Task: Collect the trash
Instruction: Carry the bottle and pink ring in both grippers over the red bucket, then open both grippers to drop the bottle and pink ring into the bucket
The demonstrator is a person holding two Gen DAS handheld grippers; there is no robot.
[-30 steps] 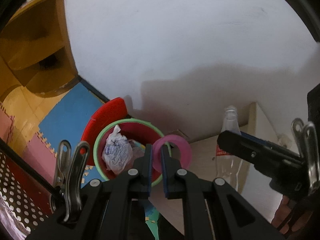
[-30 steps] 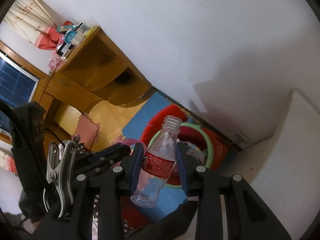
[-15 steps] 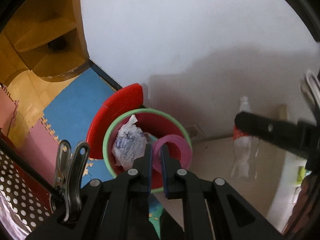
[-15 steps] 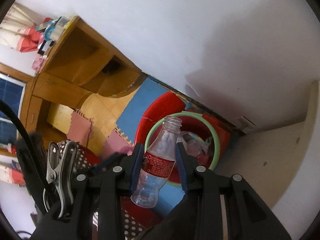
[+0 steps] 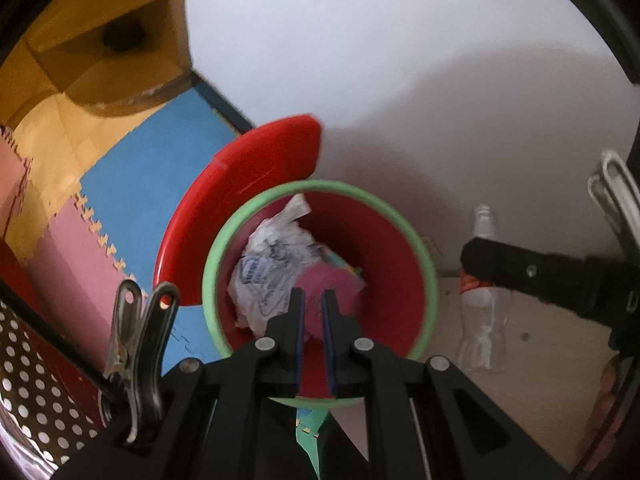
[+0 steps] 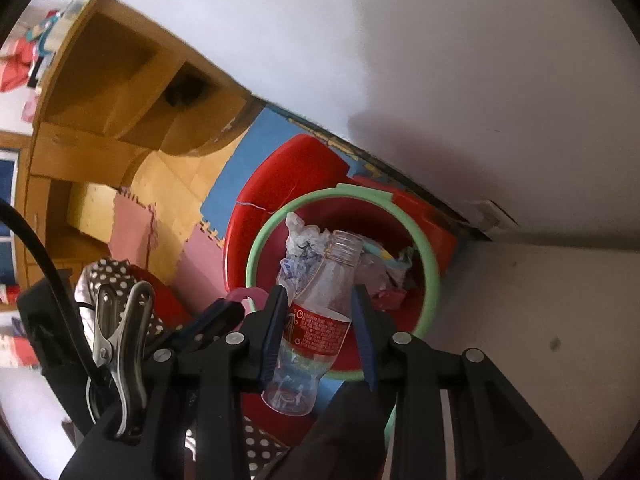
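Observation:
A red bin with a green rim (image 5: 320, 186) stands on the floor by the wall and holds crumpled white wrapping (image 5: 268, 276). My left gripper (image 5: 312, 304) is shut on a pink ring (image 5: 336, 284) just above the bin's mouth. In the right wrist view, my right gripper (image 6: 319, 296) is shut on a clear plastic bottle (image 6: 320, 324) with a red label and no cap. Its neck points over the bin's rim (image 6: 434, 280). The same bottle (image 5: 480, 320) shows to the right of the bin in the left wrist view.
A red basin (image 5: 240, 184) leans behind the bin against the white wall. Blue and pink foam mats (image 5: 152, 168) cover the floor, with a wooden cabinet (image 6: 120, 92) beyond. A pale ledge (image 6: 540, 320) lies right of the bin. Polka-dot fabric (image 5: 36, 380) is at the lower left.
Both grippers have come down toward the bin, which now looks larger. The pink ring now hangs over the bin's inside, and the bottle's neck has reached over its rim.

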